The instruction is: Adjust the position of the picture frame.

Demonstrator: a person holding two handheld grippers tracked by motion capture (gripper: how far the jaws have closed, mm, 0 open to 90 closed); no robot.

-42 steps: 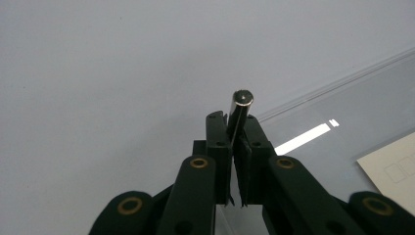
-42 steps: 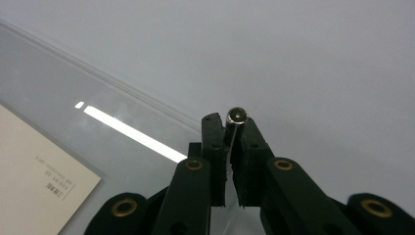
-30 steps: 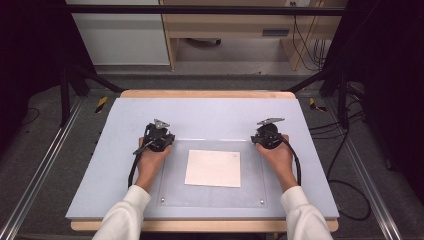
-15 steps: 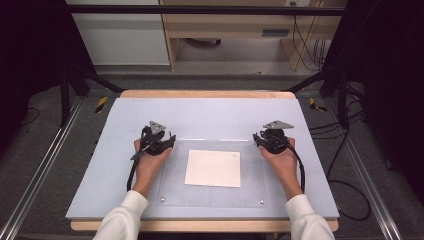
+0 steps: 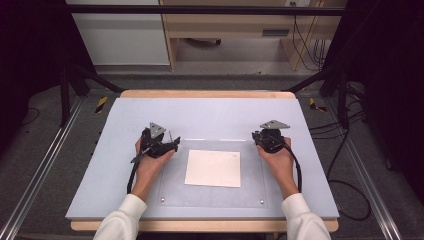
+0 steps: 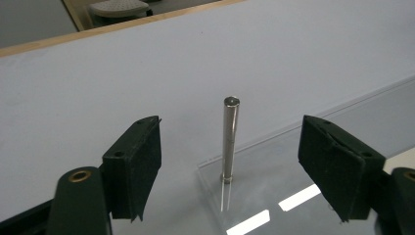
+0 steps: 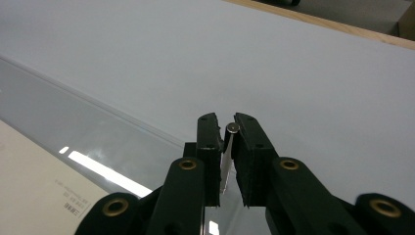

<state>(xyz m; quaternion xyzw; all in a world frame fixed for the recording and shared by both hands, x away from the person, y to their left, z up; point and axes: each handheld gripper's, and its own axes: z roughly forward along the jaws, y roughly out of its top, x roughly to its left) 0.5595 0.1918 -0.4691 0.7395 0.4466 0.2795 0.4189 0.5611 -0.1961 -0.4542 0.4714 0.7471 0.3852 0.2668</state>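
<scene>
A clear acrylic plate (image 5: pixel 215 196) lies on the pale blue table top (image 5: pixel 210 112), with a white paper sheet (image 5: pixel 213 168) at its middle. A thin metal pin (image 6: pixel 230 139) stands upright at the plate's far left corner. My left gripper (image 6: pixel 235 164) is open, with one jaw on each side of that pin and neither touching it. In the high view the left gripper (image 5: pixel 170 142) sits at that corner. My right gripper (image 7: pixel 226 132) is shut on a second upright pin (image 7: pixel 230 129) at the plate's far right corner (image 5: pixel 256 141).
Two small screws (image 5: pixel 162 200) mark the plate's near corners. A wooden strip (image 5: pixel 207 94) borders the table's far edge. Cables (image 5: pixel 300 170) trail from both grippers back along the forearms. Metal rails (image 5: pixel 40 175) and dark floor flank the table.
Both hands have drifted a little toward the near edge, and the left gripper has turned so that its jaws point right at the corner pin.
</scene>
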